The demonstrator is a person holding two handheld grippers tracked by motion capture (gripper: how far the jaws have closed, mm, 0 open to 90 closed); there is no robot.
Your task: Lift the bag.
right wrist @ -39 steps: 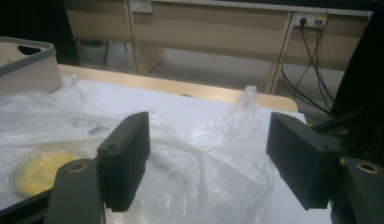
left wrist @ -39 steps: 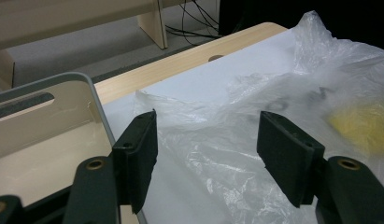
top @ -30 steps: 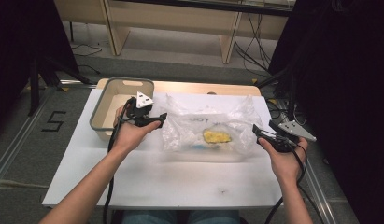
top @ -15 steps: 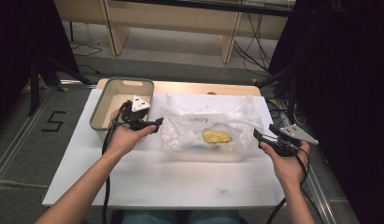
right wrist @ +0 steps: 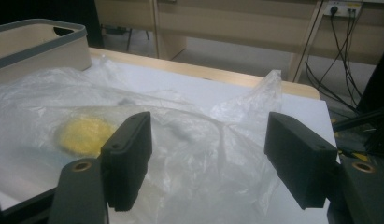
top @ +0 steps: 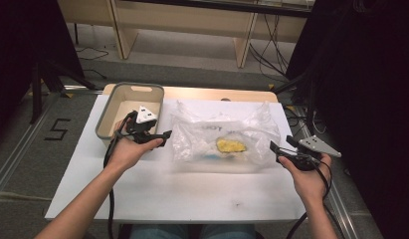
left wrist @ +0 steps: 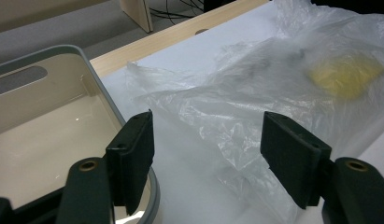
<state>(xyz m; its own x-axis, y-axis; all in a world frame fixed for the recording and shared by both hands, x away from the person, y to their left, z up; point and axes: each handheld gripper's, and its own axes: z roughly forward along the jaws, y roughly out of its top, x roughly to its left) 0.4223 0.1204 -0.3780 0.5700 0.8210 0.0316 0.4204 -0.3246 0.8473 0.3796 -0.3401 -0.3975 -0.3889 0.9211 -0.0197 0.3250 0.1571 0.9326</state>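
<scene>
Left gripper: jaws spread wide, nothing btwn them, pads clear of the plastic. It hovers at the near right corner of the beige bin, aimed at the left edge of the clear plastic bag. Right gripper: jaws also wide apart, gripping nothing, just beside the bag's right edge, not touching as far as I can see. Bag lies crumpled mid-table on the white tabletop, w/ a yellow lump inside. Dark print on the bag, too blurred to read. A "5" is marked on the floor at left.
</scene>
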